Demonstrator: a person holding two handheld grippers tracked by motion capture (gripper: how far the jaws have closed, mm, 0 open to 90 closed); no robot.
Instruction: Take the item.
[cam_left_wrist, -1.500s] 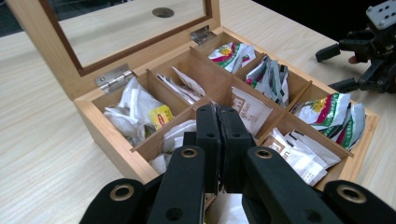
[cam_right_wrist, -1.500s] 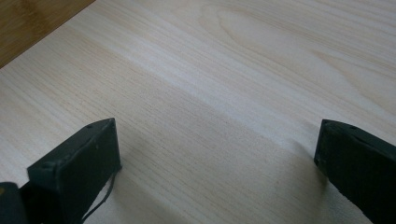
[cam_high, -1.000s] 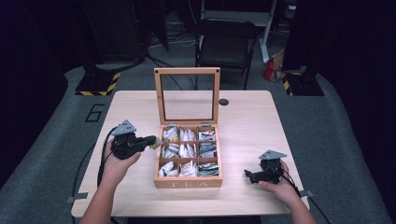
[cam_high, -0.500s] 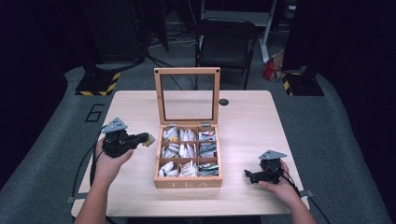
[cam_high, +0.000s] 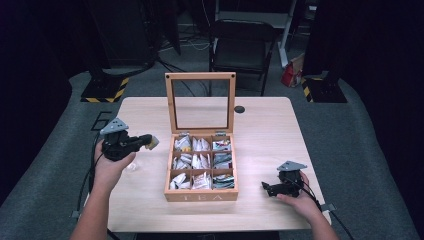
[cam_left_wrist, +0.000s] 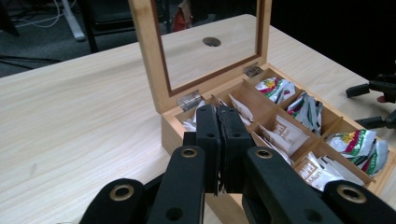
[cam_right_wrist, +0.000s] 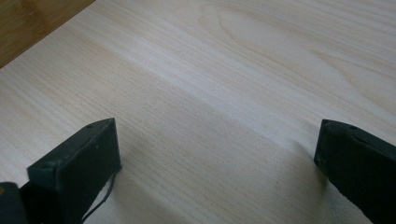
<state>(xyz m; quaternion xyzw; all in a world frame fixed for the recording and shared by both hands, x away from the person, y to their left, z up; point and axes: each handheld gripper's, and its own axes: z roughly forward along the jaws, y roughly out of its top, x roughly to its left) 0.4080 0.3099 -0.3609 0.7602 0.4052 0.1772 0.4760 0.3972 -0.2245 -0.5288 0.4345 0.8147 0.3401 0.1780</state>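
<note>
A wooden tea box (cam_high: 201, 196) stands open mid-table, its glass lid (cam_high: 170, 102) upright and its compartments filled with several tea bags (cam_high: 200, 161). Left of the box, my left gripper (cam_high: 148, 141) hovers above the table, shut on a pale tea bag (cam_high: 152, 143) at its tip. In the left gripper view the jaws (cam_left_wrist: 219, 116) are pressed together in front of the box (cam_left_wrist: 168, 126). My right gripper (cam_high: 265, 188) rests on the table right of the box, open with nothing between its fingers (cam_right_wrist: 217, 149).
A small pale thing (cam_high: 131, 167) lies on the table under my left hand. A black round grommet (cam_high: 239, 109) sits behind the box. A dark chair (cam_high: 240, 35) stands beyond the table's far edge. Bare tabletop (cam_high: 265, 130) lies on both sides of the box.
My left gripper has drawn away from the box's left edge, moving left and up with the pale tea bag at its tip. The right gripper has kept still.
</note>
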